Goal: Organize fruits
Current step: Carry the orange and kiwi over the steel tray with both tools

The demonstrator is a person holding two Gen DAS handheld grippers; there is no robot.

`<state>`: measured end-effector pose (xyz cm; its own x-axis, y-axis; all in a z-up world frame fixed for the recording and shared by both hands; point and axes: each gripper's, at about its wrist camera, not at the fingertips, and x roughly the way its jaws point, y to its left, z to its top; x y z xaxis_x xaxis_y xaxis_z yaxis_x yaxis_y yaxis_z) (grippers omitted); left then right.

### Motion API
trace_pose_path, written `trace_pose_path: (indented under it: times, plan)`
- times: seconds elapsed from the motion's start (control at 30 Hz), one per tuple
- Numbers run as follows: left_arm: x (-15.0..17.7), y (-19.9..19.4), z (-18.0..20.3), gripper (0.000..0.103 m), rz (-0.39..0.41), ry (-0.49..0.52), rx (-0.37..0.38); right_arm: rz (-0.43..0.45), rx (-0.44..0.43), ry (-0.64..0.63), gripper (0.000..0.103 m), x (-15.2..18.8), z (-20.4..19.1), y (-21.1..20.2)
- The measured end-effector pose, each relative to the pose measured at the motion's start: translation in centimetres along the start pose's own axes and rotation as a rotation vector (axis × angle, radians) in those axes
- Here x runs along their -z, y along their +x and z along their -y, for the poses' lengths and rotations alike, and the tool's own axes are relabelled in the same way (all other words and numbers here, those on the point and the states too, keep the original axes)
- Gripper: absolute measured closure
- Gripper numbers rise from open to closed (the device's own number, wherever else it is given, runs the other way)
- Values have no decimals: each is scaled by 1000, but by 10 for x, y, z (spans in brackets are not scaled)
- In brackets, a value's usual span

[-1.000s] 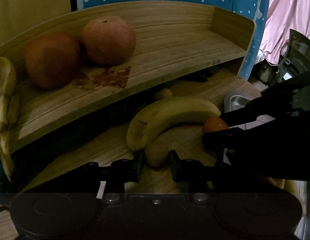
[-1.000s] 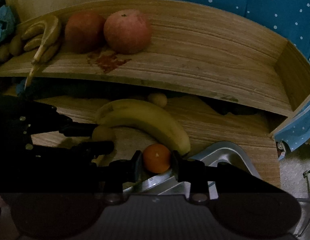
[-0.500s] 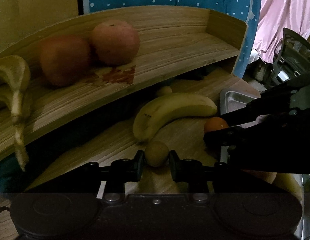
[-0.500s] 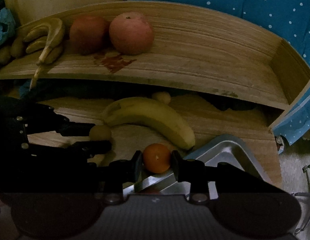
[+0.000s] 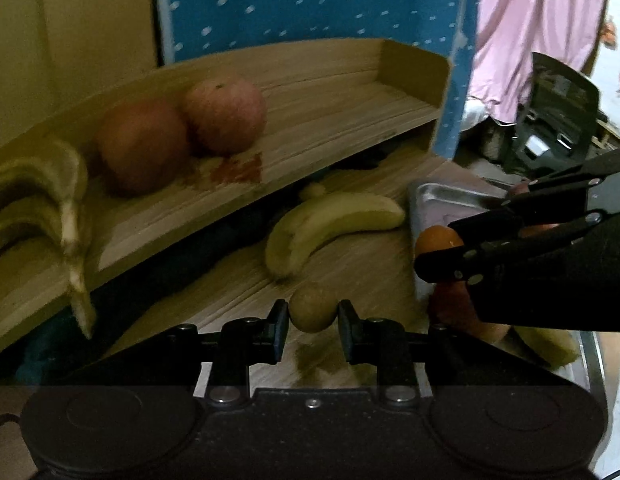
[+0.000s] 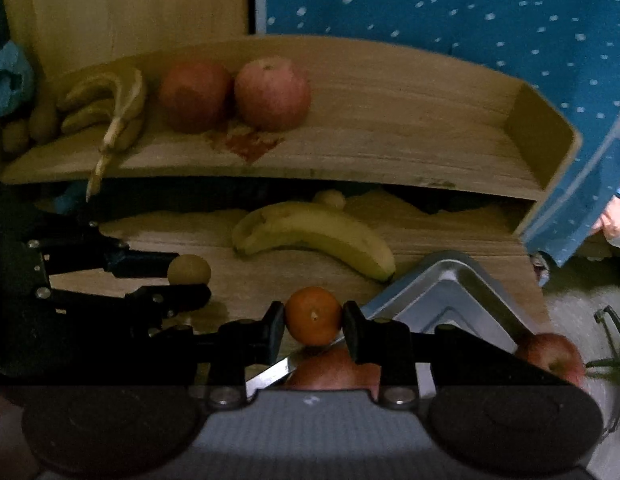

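My left gripper [image 5: 312,314] is shut on a small round brownish fruit [image 5: 313,306], held just above the wooden table. In the right wrist view that same fruit [image 6: 189,270] shows between the left gripper's dark fingers [image 6: 149,258]. My right gripper [image 6: 313,320] is shut on a small orange [image 6: 313,314], above the corner of a metal tray [image 6: 446,280]. The orange [image 5: 436,240] also shows at the right in the left wrist view. A single banana [image 6: 310,232] lies on the table. Two apples [image 6: 271,94] and a banana bunch [image 6: 109,104] rest on the raised wooden shelf [image 6: 390,140].
The metal tray [image 5: 442,196] holds more apples [image 6: 550,354] and a banana [image 5: 546,344]. Another small brownish fruit [image 6: 330,199] lies under the shelf edge. A blue dotted cloth [image 6: 470,20] hangs behind the shelf. Pink fabric [image 5: 542,20] and a dark chair [image 5: 558,112] stand at the far right.
Both grippers have lifted and pulled back a little with their fruits still held. The shelf and banana sit farther away in both views.
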<state>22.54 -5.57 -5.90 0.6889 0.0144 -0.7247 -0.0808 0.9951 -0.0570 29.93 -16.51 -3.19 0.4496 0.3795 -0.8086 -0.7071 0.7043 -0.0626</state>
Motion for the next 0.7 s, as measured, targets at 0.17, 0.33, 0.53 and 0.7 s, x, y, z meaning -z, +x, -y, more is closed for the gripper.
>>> trace_pose_path:
  times: [0.17,0.33,0.53,0.7]
  plan:
    - [-10,2,19,75,29,52,59,41,65,54,68,9,5,-21]
    - [-24,9,46,75,65,106,128,76,162,133,68,28,24,-45]
    - [-42,23,73,74,92,158,180,72,249,211,68,53,54,-60]
    - [-51,40,87,74,73,179,187,44,267,243,68,66,68,-60]
